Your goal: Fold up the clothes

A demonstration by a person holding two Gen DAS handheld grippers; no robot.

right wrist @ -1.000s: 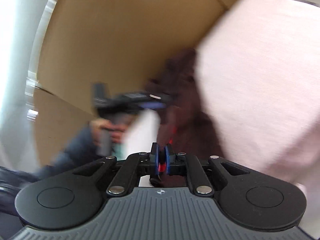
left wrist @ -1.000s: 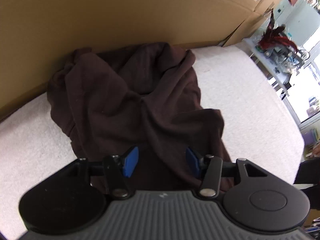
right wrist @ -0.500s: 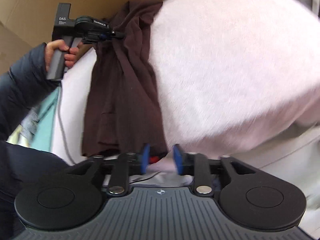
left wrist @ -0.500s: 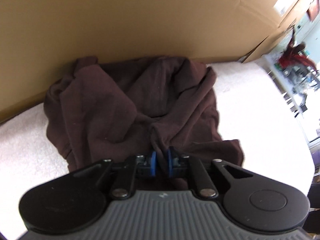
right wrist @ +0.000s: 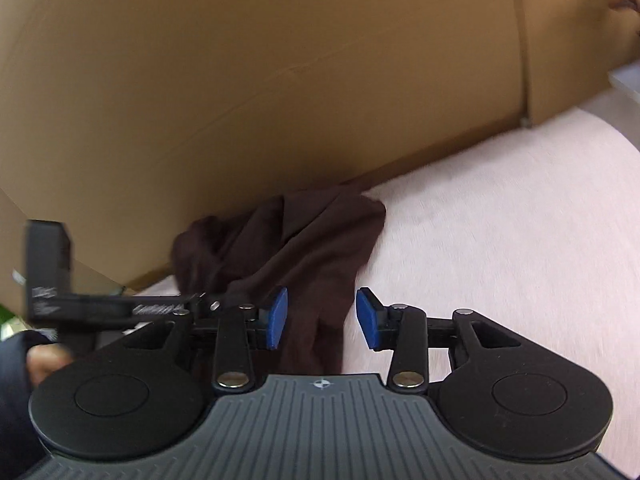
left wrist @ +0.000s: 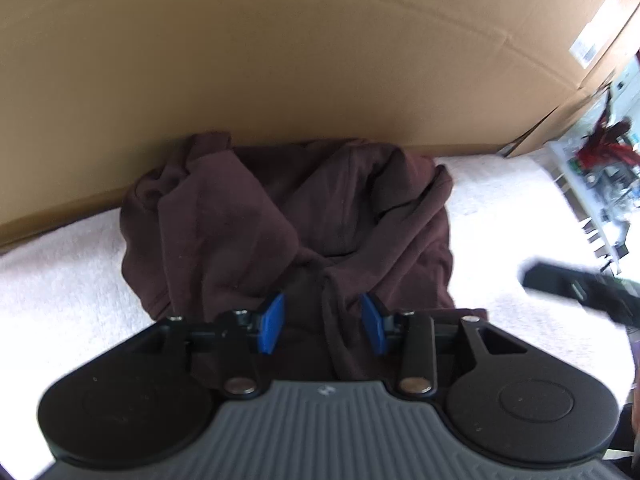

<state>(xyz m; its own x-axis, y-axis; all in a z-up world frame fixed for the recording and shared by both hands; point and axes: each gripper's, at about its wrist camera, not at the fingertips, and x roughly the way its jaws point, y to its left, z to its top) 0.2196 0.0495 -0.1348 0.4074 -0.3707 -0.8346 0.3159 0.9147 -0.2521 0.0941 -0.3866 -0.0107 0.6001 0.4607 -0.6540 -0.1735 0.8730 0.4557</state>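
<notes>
— Half a second before, hadn't the left gripper point(left wrist: 322, 322) been pinched shut on a ridge of the dark maroon, soft cotton garment point(left wrist: 288, 220)?

— It had; now its blue pads stood apart with the ridge lying loose between them, gripping nothing. The right gripper point(right wrist: 322, 316) had swung in and was spread wide too, straddling the near edge of that garment point(right wrist: 288, 252).

— Where did the garment lie?

— Bunched and creased on the pale pink fleecy counter point(left wrist: 500, 216), its far side pushed against the big brown cardboard wall point(left wrist: 280, 60). It wasn't a flat fold.

— Which step, then?

— I'd judge a regrasp: both grippers released and positioned over the near edge. Next called for closing on two separate points of that edge and drawing the cloth flat, clear of the cardboard.
</notes>
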